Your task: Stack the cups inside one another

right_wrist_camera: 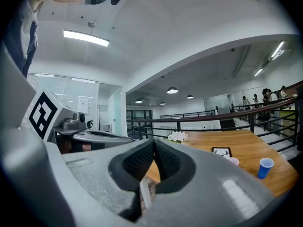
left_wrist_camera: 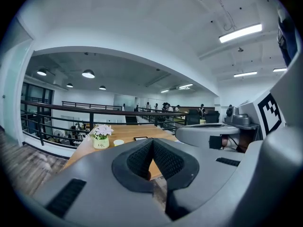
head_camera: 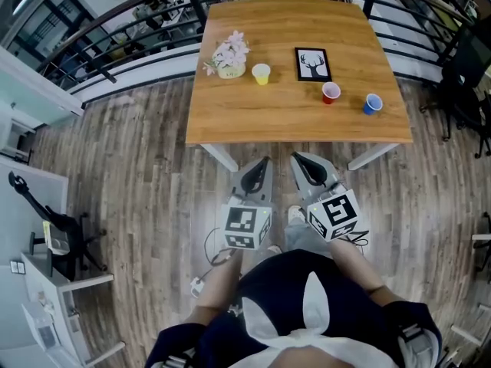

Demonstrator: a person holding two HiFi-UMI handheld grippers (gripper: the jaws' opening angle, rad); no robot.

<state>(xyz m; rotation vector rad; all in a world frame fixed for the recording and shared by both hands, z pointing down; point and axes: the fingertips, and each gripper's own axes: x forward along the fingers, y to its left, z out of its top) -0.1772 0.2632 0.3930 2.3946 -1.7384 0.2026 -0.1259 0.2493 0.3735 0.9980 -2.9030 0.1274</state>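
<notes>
Currently standing just short of a rectangular light-wood table [head_camera: 299, 121], on grey-brown plank flooring [head_camera: 138, 175]. Holding the grey two-jaw left gripper [head_camera: 264, 162] and its twin, the grey right gripper [head_camera: 296, 158], side by side just before the table's near edge, close together but apart, both aimed toward the tabletop.

Judging by the left gripper view: black ribbed pads [left_wrist_camera: 139, 160] pressed tip to tip, with nothing caught between. Likewise in the right gripper view: pads [right_wrist_camera: 137, 161] closed tight against each other, gripping nothing.

On the table, three cups upright, none nested, all well apart from both grippers:
- Toward the left, a small yellow paper cup [head_camera: 261, 73], just beside a cream pot of pale pink flowers [head_camera: 230, 58].
- Toward the right, a small red cup [head_camera: 331, 93].
- Near the red one but not touching, a small blue cup [head_camera: 373, 103], closer to the right edge.

Between yellow and red, lying flat, a black-framed picture of a deer's head [head_camera: 313, 64].

Beyond the far edge, a black metal railing [left_wrist_camera: 91, 107]. Farther off in both gripper views, desks and several people, too small to make out.
</notes>
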